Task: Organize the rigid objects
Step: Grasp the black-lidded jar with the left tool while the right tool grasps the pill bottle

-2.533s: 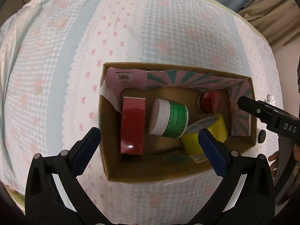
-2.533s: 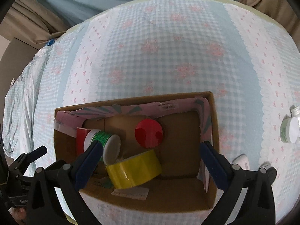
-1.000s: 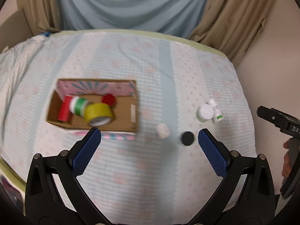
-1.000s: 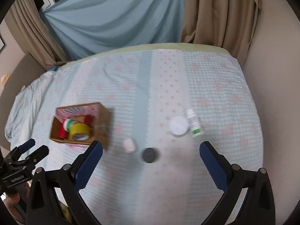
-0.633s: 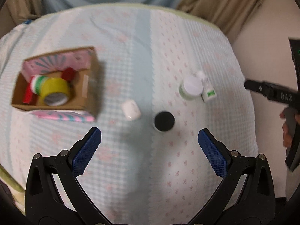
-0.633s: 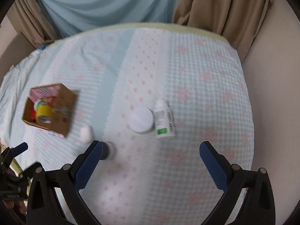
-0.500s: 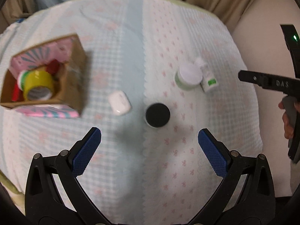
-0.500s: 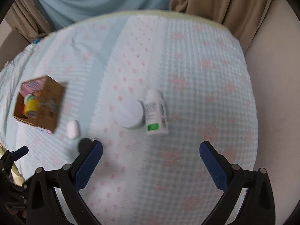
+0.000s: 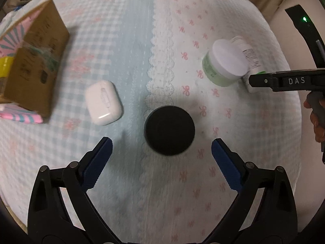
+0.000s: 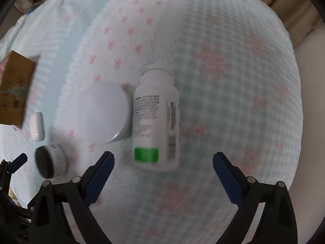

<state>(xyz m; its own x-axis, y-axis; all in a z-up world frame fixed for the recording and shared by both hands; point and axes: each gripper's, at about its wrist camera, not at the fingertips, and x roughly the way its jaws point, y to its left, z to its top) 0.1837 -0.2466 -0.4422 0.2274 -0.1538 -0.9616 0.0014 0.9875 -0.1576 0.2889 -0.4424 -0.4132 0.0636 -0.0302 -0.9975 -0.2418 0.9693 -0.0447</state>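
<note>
In the left wrist view my left gripper (image 9: pixel 161 160) is open and empty, just short of a black-lidded round jar (image 9: pixel 169 130). A white earbud case (image 9: pixel 103 102) lies to its left, beside the cardboard box (image 9: pixel 34 61). In the right wrist view my right gripper (image 10: pixel 163 174) is open and empty, just short of a white pill bottle (image 10: pixel 157 122) lying on its side. A white-lidded jar (image 10: pixel 104 111) touches the bottle's left side. The black jar (image 10: pixel 49 161) and the earbud case (image 10: pixel 37 126) lie at the left.
All lie on a bed cover (image 9: pixel 132 46) with blue check and pink bows. The box holds a yellow tape roll (image 9: pixel 4 67). The right gripper's body (image 9: pixel 288 81) reaches in over the white-lidded jar (image 9: pixel 225 63). The cover drops away at the right edge (image 10: pixel 298 111).
Both grippers have left the box and moved right and down. The left one has closed in on the black jar, the right one on the white bottle. Both stayed open.
</note>
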